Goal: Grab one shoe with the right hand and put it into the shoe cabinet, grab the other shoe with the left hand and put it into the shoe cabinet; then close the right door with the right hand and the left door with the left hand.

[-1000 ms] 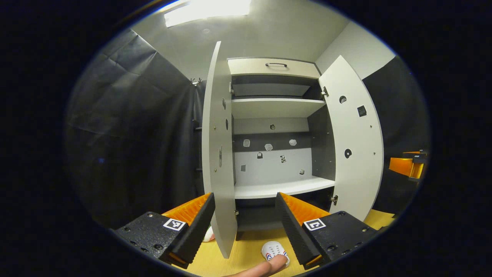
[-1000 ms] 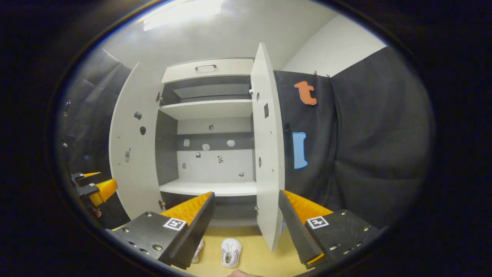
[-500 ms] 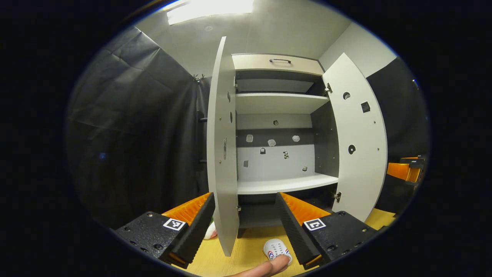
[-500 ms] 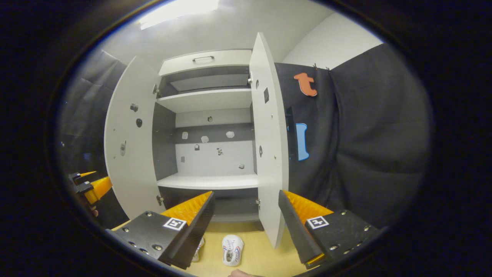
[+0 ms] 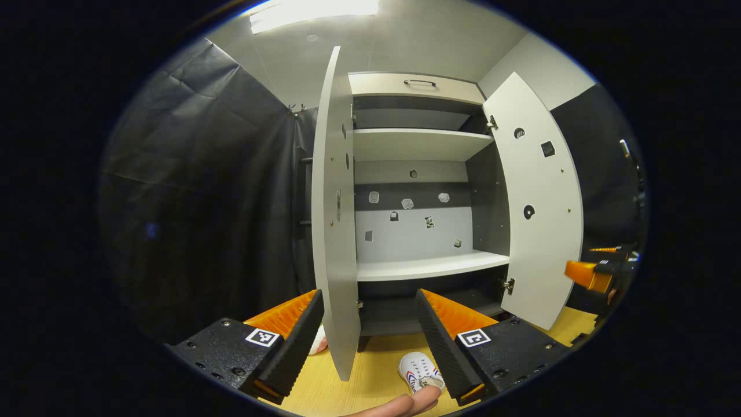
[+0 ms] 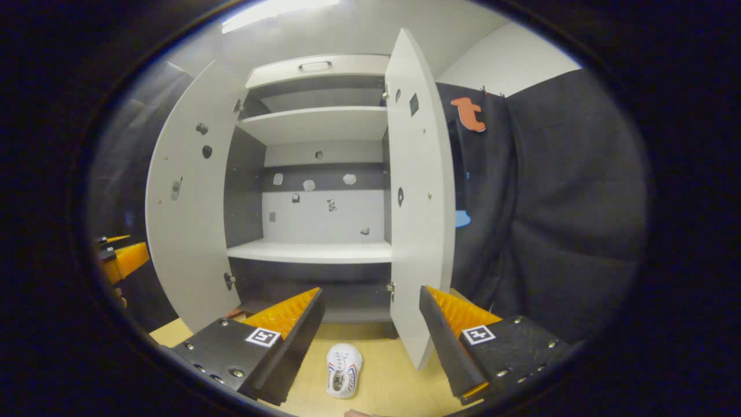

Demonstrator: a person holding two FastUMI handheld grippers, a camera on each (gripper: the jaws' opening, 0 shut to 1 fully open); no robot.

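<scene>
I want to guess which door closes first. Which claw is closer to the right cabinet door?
Right. The right claw is open just before the right door edge. The left claw is farther over, facing the left door edge.

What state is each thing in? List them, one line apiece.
Left door: swung open.
Right door: swung open.
Top drawer: shut.
Cabinet shelves: bare, no shoes on them.
Shoe: on the floor, in front of the cabinet.
Other shoe: on the floor, partly hidden behind the left door.
Left hand-held gripper: open, holding nothing.
Right hand-held gripper: open, holding nothing.
</scene>
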